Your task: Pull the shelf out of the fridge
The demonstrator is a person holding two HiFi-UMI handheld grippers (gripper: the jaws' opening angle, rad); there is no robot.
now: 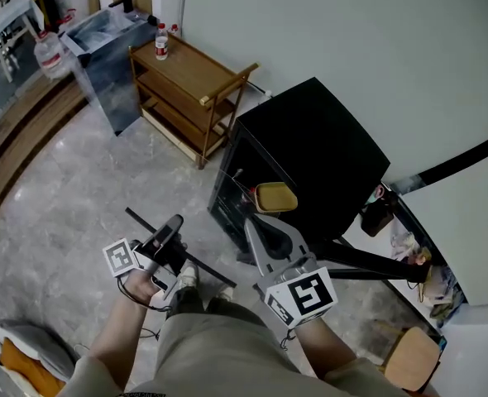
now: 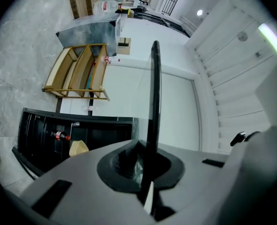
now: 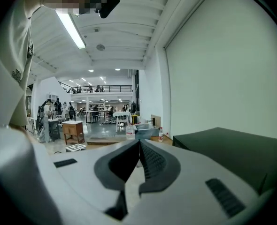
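Observation:
The black fridge (image 1: 318,151) stands open against the white wall, with a yellow bowl (image 1: 275,197) inside it. The shelf (image 1: 213,273) is a clear glass pane with a black edge, out of the fridge and held low in front of my legs. My left gripper (image 1: 171,226) is shut on it. In the left gripper view the shelf's black edge (image 2: 154,93) runs straight up from the left gripper (image 2: 145,172), with the fridge (image 2: 73,130) behind. My right gripper (image 1: 252,223) hovers by the fridge opening; the right gripper (image 3: 139,144) is shut with nothing in it.
The fridge door (image 1: 376,267) hangs open to the right. A wooden trolley (image 1: 190,89) with a water bottle (image 1: 161,41) stands left of the fridge, and a glass case (image 1: 112,48) beyond it. A wooden stool (image 1: 409,358) is at the lower right.

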